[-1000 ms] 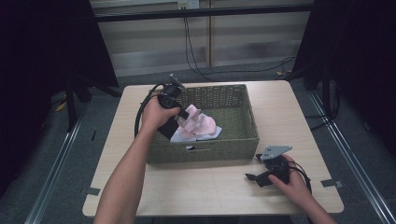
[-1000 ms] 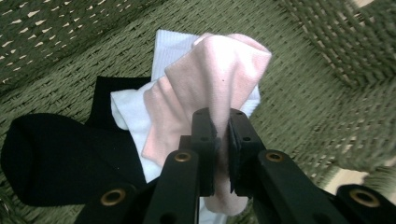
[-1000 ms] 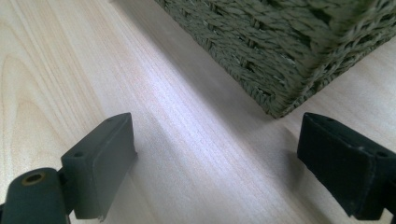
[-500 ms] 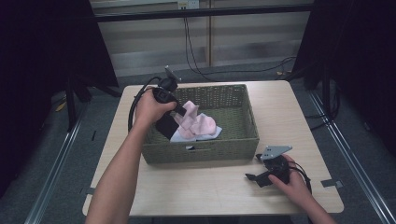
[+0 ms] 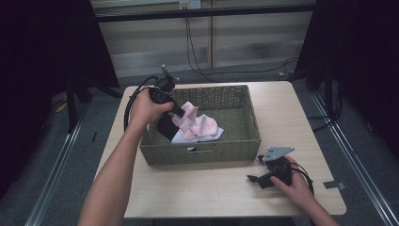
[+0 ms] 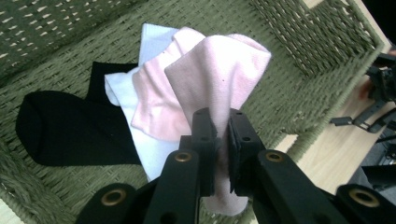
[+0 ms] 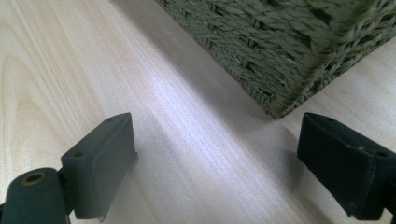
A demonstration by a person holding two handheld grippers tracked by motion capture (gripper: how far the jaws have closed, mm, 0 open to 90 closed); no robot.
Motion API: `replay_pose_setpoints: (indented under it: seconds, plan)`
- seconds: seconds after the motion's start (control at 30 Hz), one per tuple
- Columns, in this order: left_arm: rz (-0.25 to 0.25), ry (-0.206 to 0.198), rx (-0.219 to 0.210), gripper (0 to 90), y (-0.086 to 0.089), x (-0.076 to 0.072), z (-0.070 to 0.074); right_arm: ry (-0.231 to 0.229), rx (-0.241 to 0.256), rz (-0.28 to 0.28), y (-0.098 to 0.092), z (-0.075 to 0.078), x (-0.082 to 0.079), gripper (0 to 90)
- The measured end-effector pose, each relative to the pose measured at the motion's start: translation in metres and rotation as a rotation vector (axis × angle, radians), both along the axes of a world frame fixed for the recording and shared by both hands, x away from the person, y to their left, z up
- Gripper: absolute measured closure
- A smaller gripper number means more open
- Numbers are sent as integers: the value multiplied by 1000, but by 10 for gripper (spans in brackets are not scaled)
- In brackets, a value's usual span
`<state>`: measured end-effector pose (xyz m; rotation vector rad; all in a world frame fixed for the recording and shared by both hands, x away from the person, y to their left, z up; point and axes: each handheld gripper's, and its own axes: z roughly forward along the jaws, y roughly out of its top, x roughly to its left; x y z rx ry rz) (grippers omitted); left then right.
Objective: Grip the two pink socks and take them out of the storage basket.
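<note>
Now we see the left gripper (image 5: pixel 175 113) inside the basket (image 5: pixel 244 141), its jaws clamped on a pink sock (image 6: pixel 219 79) and holding it up above the other socks. In the high view that sock (image 5: pixel 188 115) hangs at the basket's 9 o'clock side, just off the left wall. Seen from the left gripper view, the sock drapes up and away from the jaws, its free end pointing toward 1 o'clock. A second pink sock (image 6: pixel 156 100) lies under it at 10 o'clock, on top of a white sock (image 6: pixel 123 88). A black sock (image 6: pixel 65 126) lies flat on the basket floor at 9 o'clock, touching the white one.

Our right gripper (image 5: pixel 259 169) rests on the table (image 5: pixel 197 193) at the basket's 5 o'clock, outside it and near its front right corner. Its jaws stand wide apart with nothing between them; in the right gripper view, the basket corner (image 7: pixel 280 60) sits at 1 o'clock on bare wood (image 7: pixel 70 70).
</note>
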<state>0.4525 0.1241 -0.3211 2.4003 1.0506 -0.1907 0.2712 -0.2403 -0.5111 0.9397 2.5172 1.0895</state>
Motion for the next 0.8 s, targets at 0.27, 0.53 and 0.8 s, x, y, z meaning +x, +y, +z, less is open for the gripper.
replay_pose_setpoints:
  seconds: [0.27,0.53,0.8]
  plan:
    - [-24,2,-8,830,3,-8,6,0,0,0,0,0,0,106]
    - [-39,4,-16,830,7,-15,8,1,0,-1,0,0,0,106]
    - [-53,6,-21,830,8,-22,12,1,0,-1,0,0,0,106]
